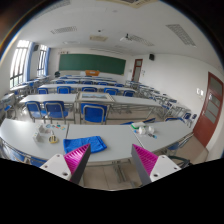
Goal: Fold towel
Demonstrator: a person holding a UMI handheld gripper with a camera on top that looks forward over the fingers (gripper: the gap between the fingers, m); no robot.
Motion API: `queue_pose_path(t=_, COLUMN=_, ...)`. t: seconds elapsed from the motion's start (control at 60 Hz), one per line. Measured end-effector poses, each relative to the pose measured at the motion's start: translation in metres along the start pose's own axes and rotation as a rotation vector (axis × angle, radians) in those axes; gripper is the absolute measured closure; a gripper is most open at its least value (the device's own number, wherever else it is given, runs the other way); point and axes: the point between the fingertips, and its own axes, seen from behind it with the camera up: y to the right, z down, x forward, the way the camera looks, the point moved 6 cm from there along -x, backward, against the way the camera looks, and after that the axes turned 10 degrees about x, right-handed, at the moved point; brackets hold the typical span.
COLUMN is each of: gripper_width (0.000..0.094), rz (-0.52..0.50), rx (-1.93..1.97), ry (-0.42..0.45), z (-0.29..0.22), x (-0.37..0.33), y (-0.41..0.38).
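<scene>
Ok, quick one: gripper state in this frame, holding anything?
Gripper: open, holding nothing; it hangs above the white table, with the blue towel just ahead of its left finger.

Towel (73,146): blue cloth, small, lying flat on the pale tabletop, just ahead of the left finger and partly hidden behind its tip. Looks roughly rectangular and spread, with one edge running along the near side of the table; surface looks smooth, no clear crease or fold visible. Whether it is one layer or doubled cannot be told. It rests on the table on its own, not between the fingers, off to the left of the gap.
</scene>
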Motion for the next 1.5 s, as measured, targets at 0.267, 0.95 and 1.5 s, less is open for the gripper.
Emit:
queue_pose_path(t=0.267, gripper_width=0.0083, rz=-0.030, rx=-0.043, ry=-0.110, z=0.066, x=0.050, y=-0.029)
queue_pose_path(t=0.95, gripper_width=0.0136, rz=-0.346, rx=-0.174, ry=-0.266, z=0.201, x=0.318, y=-0.269)
queue_pose_path(t=1.5, gripper_width=0.0899, rz=-0.435, rx=-0.237, ry=-0.296, z=0.199, x=0.331, y=-0.268)
